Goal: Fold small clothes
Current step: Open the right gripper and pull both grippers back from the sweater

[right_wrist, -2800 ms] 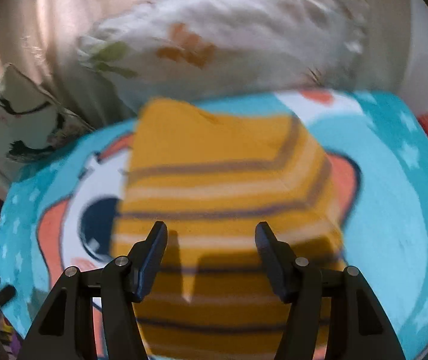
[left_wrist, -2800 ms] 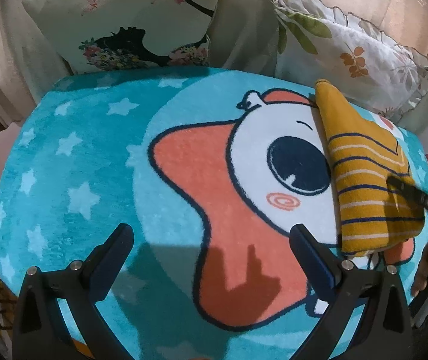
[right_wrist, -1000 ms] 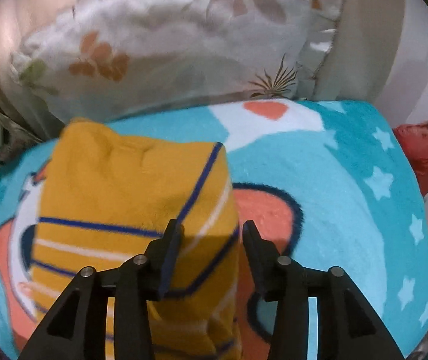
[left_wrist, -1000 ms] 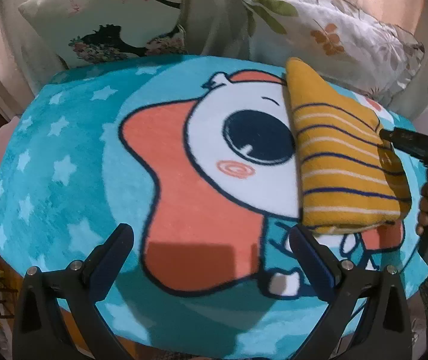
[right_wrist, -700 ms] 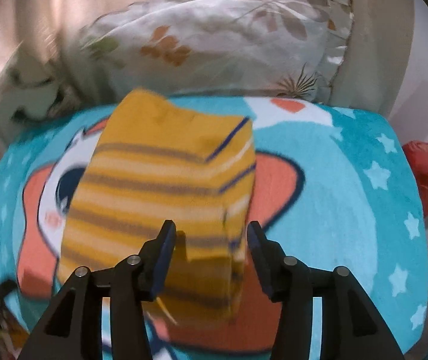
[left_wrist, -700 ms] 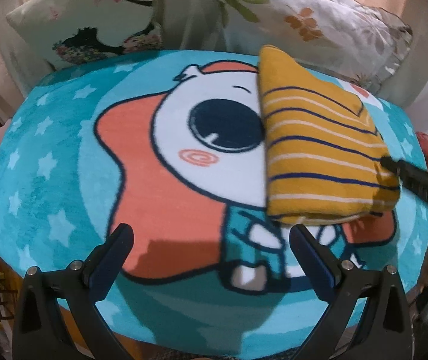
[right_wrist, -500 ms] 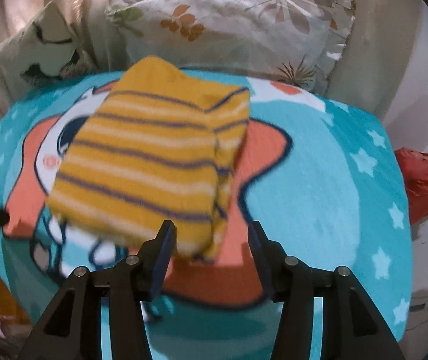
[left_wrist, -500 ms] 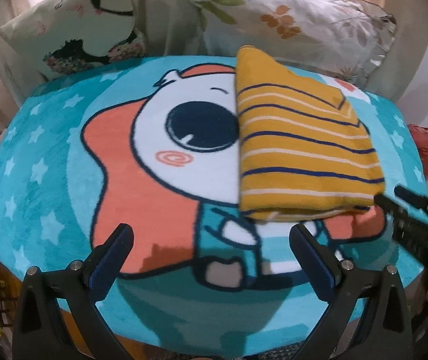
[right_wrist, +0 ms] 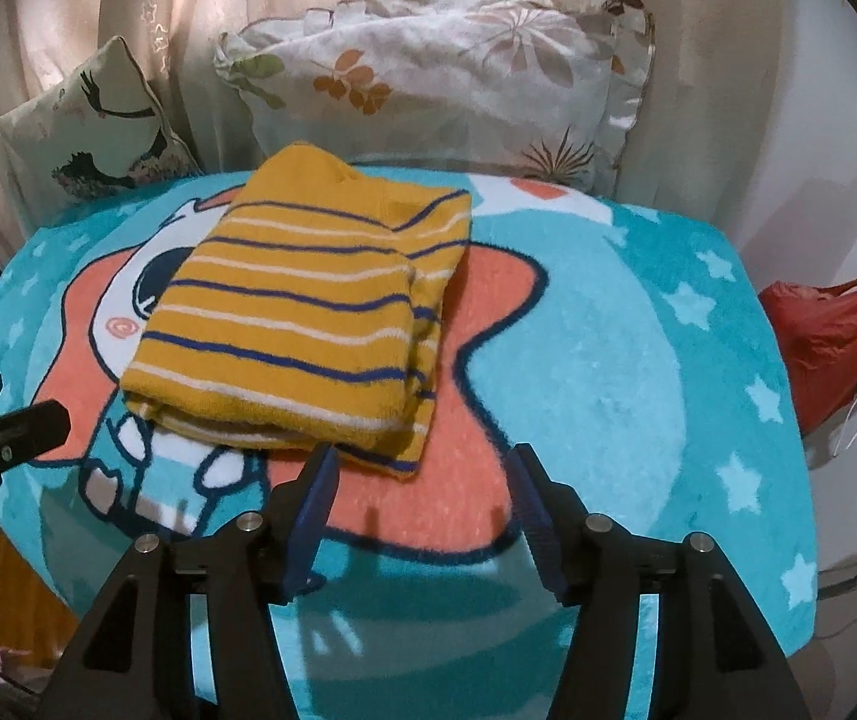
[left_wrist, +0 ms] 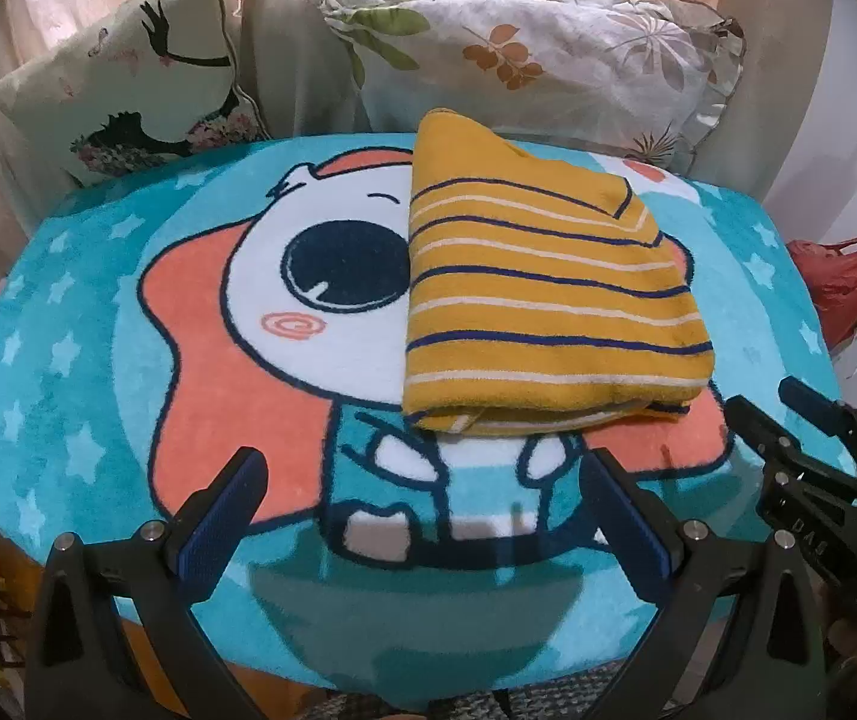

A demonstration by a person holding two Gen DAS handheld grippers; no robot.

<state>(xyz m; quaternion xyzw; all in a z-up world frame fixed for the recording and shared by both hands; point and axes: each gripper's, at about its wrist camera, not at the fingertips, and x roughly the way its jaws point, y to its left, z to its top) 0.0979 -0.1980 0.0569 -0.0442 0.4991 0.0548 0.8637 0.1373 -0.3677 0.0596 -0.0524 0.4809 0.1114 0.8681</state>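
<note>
A folded yellow garment (left_wrist: 542,294) with navy and white stripes lies flat on a teal cartoon blanket (left_wrist: 98,324). My left gripper (left_wrist: 422,492) stands open just short of the garment's near edge, nothing between its fingers. In the right wrist view the same folded garment (right_wrist: 302,318) lies ahead and to the left of my right gripper (right_wrist: 422,486). Its jaws are opening and hold nothing. The right gripper (left_wrist: 782,402) also shows at the right edge of the left wrist view, and the left gripper (right_wrist: 26,405) shows at the left edge of the right wrist view.
Two cushions lean against a curtain behind the blanket: a floral one (left_wrist: 548,54) and a bird-print one (left_wrist: 140,90). A red bag (right_wrist: 836,336) hangs off the right side. The blanket's near edge (right_wrist: 428,672) drops off just below the grippers.
The right gripper let go of the garment's corner, backed off toward the near edge and widened. The left gripper shifted right, so the garment now lies centred ahead of it.
</note>
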